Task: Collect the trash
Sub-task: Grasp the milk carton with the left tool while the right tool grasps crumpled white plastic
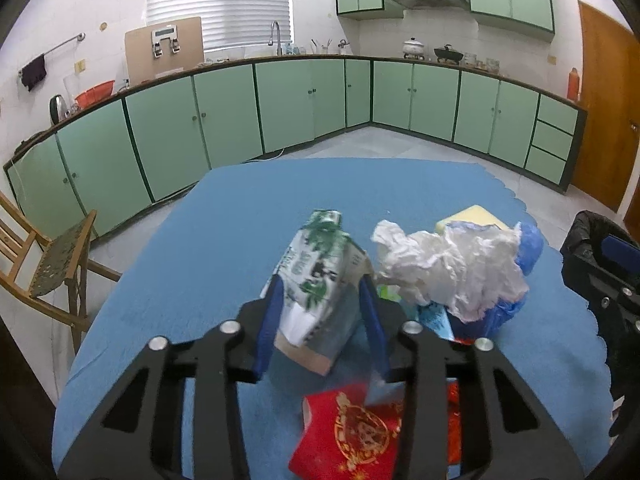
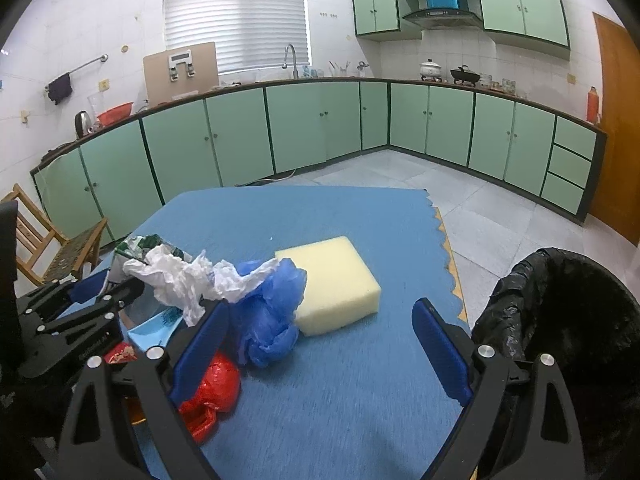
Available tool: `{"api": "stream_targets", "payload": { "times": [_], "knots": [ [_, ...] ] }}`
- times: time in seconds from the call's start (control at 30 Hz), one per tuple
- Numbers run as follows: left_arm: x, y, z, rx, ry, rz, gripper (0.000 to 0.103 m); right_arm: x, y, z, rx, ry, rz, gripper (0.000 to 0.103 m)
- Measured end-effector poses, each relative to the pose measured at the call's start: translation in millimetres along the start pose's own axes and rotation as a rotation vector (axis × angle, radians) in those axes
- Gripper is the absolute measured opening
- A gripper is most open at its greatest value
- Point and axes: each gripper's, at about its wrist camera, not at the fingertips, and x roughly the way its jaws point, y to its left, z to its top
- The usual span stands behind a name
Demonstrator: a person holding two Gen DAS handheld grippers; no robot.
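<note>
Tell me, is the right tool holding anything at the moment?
No, the right tool is spread wide open over bare blue table cover, with nothing between its blue pads.

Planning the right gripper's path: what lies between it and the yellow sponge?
Right wrist view: only bare blue mat lies between the open right gripper and the sponge.
</note>
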Motion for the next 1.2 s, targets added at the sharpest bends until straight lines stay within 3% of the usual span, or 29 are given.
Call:
{"api": "stream_targets", "payload": {
  "times": [0.3,0.53,0.8,0.83,0.9,0.97,1.2],
  "knots": [
    [-1.7,23.5,0.8,-0.05,-0.015,0.018,0.027,7.9,19.3,4.6,-0.02,0.001,0.04,0.091],
    [-4.4,42.3,0.0,-0.107,-0.009,0.02,0.025,11.3,41.4,14.6,-0.051,-0.011,0.099,0.083],
    [-5.2,44.5,3.0,-0.104,-0.006,0.034,0.024,29.5,59.7,16.2,-0.085,0.038,0.16,0.055],
    [-4.6,44.9,3.1,-0.105,-0.005,0.038,0.024,31.9,60.6,15.3,-0.09,0.052,0.166,0.045],
    [-4.7,43.8,3.0,-0.106,-0.005,0.04,0.024,39.5,61.6,12.2,-0.099,0.091,0.186,0.034],
    [-5.6,42.7,3.8,-0.107,-0.009,0.04,0.024,40.8,62.9,9.0,-0.114,0.106,0.189,0.012],
    [-14.7,44.7,10.6,-0.113,-0.037,0.048,0.02,24.6,65.0,16.1,-0.126,0.062,0.228,0.01]
  ]
}}
